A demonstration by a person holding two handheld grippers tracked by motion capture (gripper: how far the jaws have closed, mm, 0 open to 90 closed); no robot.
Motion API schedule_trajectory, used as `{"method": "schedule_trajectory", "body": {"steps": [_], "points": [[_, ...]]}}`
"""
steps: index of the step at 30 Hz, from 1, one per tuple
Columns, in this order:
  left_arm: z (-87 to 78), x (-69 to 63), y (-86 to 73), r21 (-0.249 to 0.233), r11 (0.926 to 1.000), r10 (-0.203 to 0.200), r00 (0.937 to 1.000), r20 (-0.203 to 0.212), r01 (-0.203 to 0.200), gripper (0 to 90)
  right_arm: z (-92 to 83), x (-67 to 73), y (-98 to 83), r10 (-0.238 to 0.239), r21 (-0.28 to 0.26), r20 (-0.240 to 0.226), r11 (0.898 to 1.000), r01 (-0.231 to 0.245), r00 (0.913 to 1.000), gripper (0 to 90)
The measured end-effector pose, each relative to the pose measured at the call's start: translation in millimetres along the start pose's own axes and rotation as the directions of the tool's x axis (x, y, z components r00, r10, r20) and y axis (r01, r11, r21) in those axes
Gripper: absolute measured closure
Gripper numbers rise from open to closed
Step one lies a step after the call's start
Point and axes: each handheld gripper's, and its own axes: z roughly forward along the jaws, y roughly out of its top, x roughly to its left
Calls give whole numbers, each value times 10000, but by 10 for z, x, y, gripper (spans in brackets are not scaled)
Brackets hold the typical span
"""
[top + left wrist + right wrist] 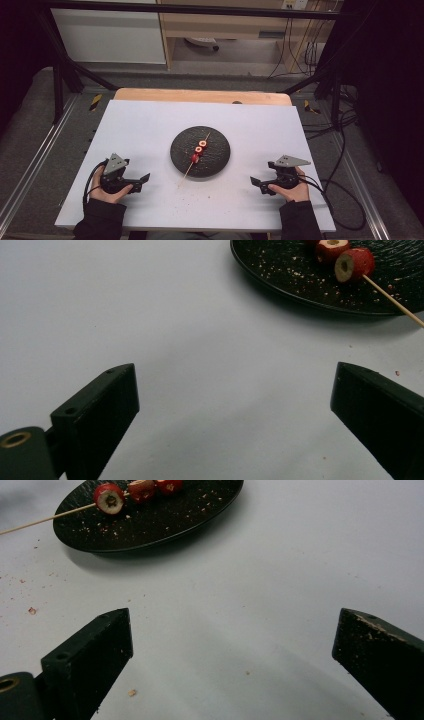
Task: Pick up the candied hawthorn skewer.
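Black plate (220, 160) holds skewer (199, 151) | crumbs (32, 611): right gripper view | left tool (146, 180), right tool (254, 182) wide open, empty

- In the left gripper view the black plate (300, 287) is cut off at twelve and three o'clock, so its far half is out of frame.
- There, a third fruit piece (314, 241) at twelve o'clock shows as a sliver; the skewer (392, 299) runs off at three o'clock.
- In the right gripper view the plate (150, 530) is clipped at twelve o'clock, along with the two farther fruit pieces (141, 489).
- That skewer (45, 520) leaves at nine o'clock, tip unseen.
- In the high view the crumbs (192, 181) at six o'clock of the plate are too small to identify.
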Motion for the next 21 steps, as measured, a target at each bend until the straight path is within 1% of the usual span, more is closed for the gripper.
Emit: {"method": "schedule_trajectory", "body": {"steps": [7,8,9,12,15,16,21], "points": [[-4,-17,6,26,10000,-28,10000,-5,28,56,7,7,-6,-3,33,-6,10000,3,10000,36],[1,-31,13,63,10000,61,10000,31,-61,57,9,9,-7,-50,22,5,10000,50,10000,36],[1,-31,13,63,10000,61,10000,31,-61,58,10,12,-9,-34,25,8,10000,34,10000,36],[17,-71,30,112,9997,198,9998,2,-198,58,15,11,-10,-24,30,67,10000,24,10000,36],[37,-109,42,105,9998,174,9998,51,-174,60,12,17,-12,8,49,41,10000,-8,10000,36],[51,-133,49,172,9996,210,9997,76,-212,60,9,14,-10,-17,35,51,10000,17,10000,36],[72,-177,76,194,9997,173,9998,77,-175,66,-3,10,-3,24,-47,51,10000,-24,10000,38]]}}
